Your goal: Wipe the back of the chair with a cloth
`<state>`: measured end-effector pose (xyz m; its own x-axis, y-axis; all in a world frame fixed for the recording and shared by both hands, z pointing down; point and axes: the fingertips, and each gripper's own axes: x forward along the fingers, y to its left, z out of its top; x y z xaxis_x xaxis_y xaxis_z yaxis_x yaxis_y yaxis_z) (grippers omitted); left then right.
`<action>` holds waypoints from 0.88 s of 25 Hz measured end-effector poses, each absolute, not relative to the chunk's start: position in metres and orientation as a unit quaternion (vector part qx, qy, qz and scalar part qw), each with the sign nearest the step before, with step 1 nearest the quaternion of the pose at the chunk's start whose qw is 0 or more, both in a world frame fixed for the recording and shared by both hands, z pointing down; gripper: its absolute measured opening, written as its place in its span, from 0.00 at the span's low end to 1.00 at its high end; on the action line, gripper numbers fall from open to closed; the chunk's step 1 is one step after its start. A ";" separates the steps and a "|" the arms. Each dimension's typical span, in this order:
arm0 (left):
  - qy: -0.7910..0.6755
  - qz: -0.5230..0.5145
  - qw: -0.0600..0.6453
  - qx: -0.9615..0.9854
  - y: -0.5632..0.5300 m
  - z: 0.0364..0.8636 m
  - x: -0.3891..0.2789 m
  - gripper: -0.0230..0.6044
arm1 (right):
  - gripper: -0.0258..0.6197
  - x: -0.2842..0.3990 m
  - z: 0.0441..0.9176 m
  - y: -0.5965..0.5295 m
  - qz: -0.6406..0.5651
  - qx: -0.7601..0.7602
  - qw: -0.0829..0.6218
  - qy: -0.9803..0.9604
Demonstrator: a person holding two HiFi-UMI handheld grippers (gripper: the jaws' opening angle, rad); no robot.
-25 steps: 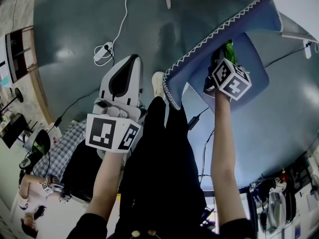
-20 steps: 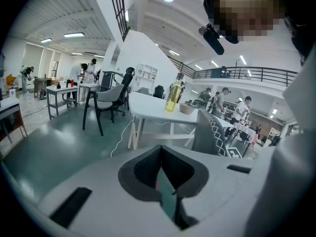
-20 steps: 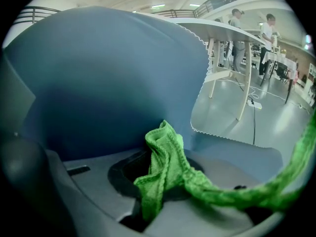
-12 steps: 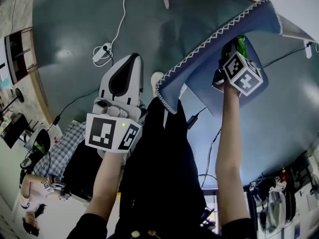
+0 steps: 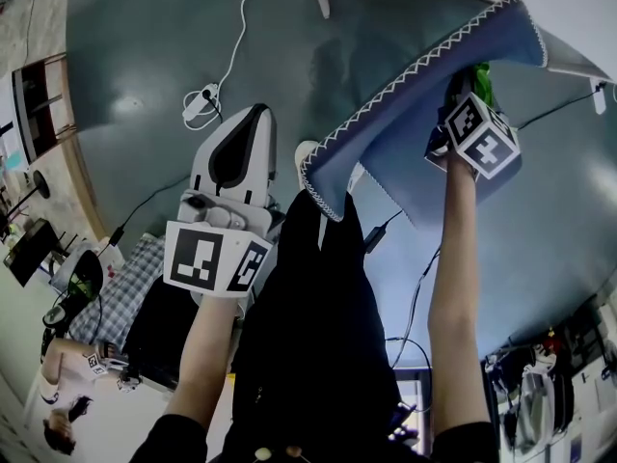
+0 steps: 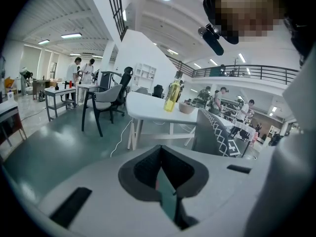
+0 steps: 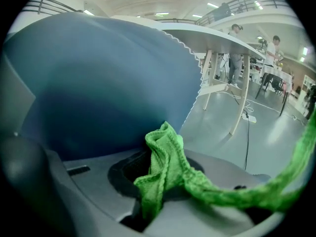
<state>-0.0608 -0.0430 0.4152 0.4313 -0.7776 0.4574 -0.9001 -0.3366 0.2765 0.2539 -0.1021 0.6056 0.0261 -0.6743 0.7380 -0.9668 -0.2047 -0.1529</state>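
Spreading beneath everything is the grey-green floor [image 5: 145, 75], and a white counter [image 5: 578, 8] runs along the upper edge of the head view. Next in size is the blue chair back [image 5: 405, 104], edged in white zigzag stitching and slanting across the upper right. The left tool [image 5: 253, 116] hangs low, well apart from the chair, with its jaws drawn narrow on nothing. The right tool [image 5: 470, 83] is held up at the broad blue panel, its jaws clamped on a bunched green cloth [image 7: 165, 157] that sits just beside the fabric; whether they touch I cannot tell. The wiping step seems to be in hand. The next move, I judge, calls for pressing the cloth flat against the panel and drawing it across with even pressure.
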 end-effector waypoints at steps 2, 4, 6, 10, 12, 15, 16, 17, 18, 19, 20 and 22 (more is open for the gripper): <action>-0.520 0.123 0.250 0.807 -0.042 0.416 -0.063 0.04 | 0.11 0.259 0.603 -0.108 0.352 0.691 0.202 -0.598; -0.521 0.123 0.250 0.807 -0.040 0.416 -0.064 0.04 | 0.11 0.262 0.598 -0.111 0.344 0.694 0.200 -0.600; -0.521 0.123 0.251 0.807 -0.037 0.417 -0.065 0.04 | 0.11 0.263 0.589 -0.113 0.333 0.697 0.195 -0.604; -0.520 0.122 0.252 0.807 -0.033 0.415 -0.066 0.04 | 0.11 0.261 0.568 -0.118 0.317 0.703 0.173 -0.613; -0.520 0.120 0.251 0.808 -0.032 0.412 -0.065 0.04 | 0.11 0.258 0.558 -0.121 0.313 0.703 0.165 -0.617; -0.518 0.117 0.245 0.811 -0.029 0.405 -0.063 0.04 | 0.11 0.257 0.546 -0.122 0.306 0.702 0.158 -0.623; -0.517 0.116 0.242 0.812 -0.029 0.401 -0.063 0.04 | 0.11 0.258 0.541 -0.122 0.302 0.703 0.155 -0.625; -0.517 0.114 0.240 0.814 -0.028 0.398 -0.063 0.04 | 0.11 0.259 0.536 -0.121 0.297 0.704 0.152 -0.627; -0.517 0.113 0.237 0.815 -0.028 0.394 -0.064 0.04 | 0.11 0.261 0.532 -0.118 0.293 0.706 0.149 -0.627; -0.517 0.111 0.235 0.816 -0.027 0.391 -0.066 0.04 | 0.11 0.262 0.528 -0.115 0.289 0.708 0.147 -0.627; -0.516 0.108 0.235 0.817 -0.025 0.387 -0.067 0.04 | 0.11 0.263 0.523 -0.110 0.286 0.710 0.146 -0.626; -0.515 0.100 0.237 0.818 -0.023 0.379 -0.068 0.04 | 0.11 0.266 0.513 -0.101 0.283 0.713 0.142 -0.625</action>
<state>-0.0682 -0.0226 0.3791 0.4495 -0.7946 0.4081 -0.8897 -0.3574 0.2840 0.2657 -0.1013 0.5126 0.0582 -0.8113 0.5817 -0.9721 -0.1788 -0.1520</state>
